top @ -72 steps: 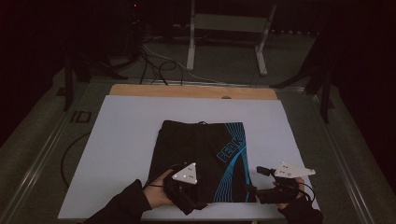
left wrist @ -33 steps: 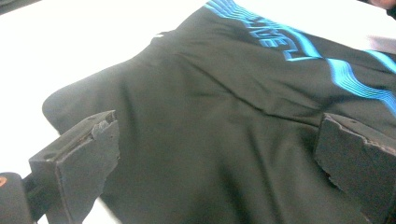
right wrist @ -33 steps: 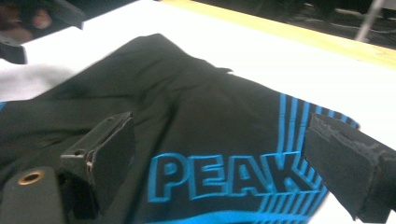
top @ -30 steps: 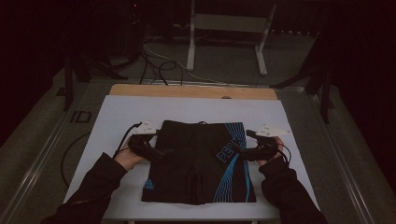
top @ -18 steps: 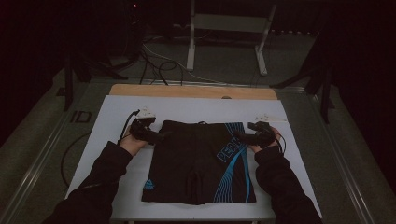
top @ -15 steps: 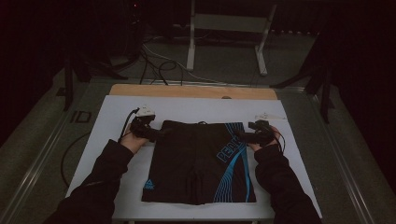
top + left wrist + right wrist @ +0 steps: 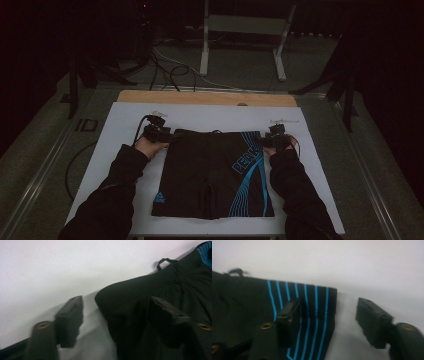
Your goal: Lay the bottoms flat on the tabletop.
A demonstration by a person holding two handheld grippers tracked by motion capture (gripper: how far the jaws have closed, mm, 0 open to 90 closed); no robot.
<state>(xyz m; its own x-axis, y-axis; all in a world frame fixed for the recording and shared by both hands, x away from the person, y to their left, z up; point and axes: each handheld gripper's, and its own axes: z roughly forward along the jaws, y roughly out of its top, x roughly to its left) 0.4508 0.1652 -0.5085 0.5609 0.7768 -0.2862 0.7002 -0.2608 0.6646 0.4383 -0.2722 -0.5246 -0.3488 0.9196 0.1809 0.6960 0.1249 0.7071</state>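
Note:
Black shorts (image 7: 212,172) with blue stripes lie flat on the white table (image 7: 210,117), waistband at the far side. My left gripper (image 7: 167,135) is at the waistband's left corner and stands open, one jaw over bare table and the other over the black cloth (image 7: 140,305); its midpoint (image 7: 116,315) sits on that corner. My right gripper (image 7: 264,140) is at the waistband's right corner, also open, its midpoint (image 7: 328,315) straddling the striped corner (image 7: 312,302) of the shorts.
A wooden strip (image 7: 205,97) runs along the table's far edge. Beyond it stands a metal frame (image 7: 245,35) with cables (image 7: 170,70) on the floor. White table shows on both sides of the shorts.
Both grippers moved from the near hem up along the shorts' sides to the waistband corners. The shorts, folded over before, now lie spread out flat.

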